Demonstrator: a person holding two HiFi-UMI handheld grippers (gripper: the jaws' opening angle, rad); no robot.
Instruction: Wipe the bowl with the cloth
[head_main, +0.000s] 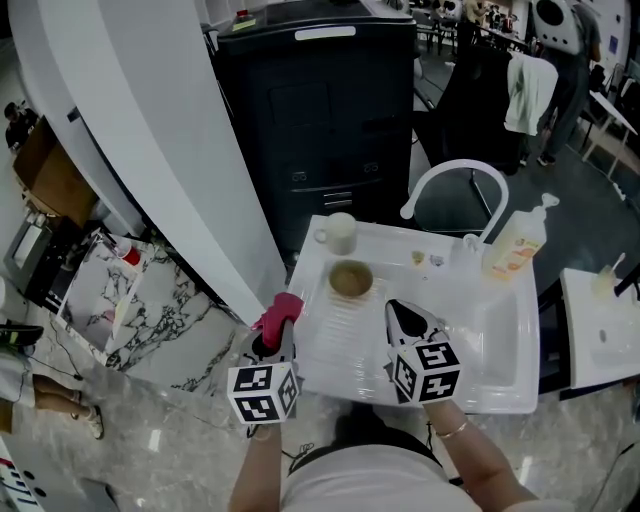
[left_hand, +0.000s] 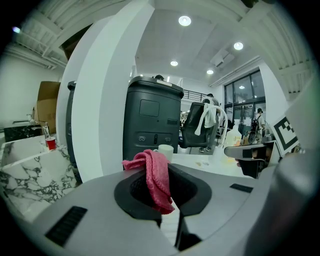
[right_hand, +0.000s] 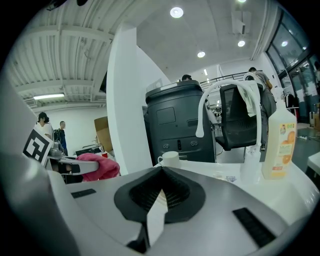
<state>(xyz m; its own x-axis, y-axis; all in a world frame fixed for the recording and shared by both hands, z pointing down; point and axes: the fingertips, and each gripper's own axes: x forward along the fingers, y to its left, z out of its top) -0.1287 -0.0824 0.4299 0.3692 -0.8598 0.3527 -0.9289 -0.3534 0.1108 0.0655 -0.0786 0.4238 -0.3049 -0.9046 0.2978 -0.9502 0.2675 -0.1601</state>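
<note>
A brownish bowl (head_main: 350, 279) sits on the ribbed drainboard (head_main: 330, 350) of a white sink unit. My left gripper (head_main: 284, 328) hovers at the drainboard's left edge, shut on a bunched red cloth (head_main: 277, 312). In the left gripper view the cloth (left_hand: 157, 177) hangs down between the closed jaws. My right gripper (head_main: 400, 312) hangs over the drainboard just right of the bowl, shut with nothing in it. The right gripper view shows the cloth (right_hand: 97, 166) at the left; the bowl is hidden behind the jaws there.
A white mug (head_main: 338, 233) stands behind the bowl. A white arched faucet (head_main: 455, 185) and a soap bottle (head_main: 516, 244) stand at the sink's back right. A dark bin (head_main: 320, 110) and a white column (head_main: 150, 130) rise behind; an office chair (right_hand: 242, 122) stands further back.
</note>
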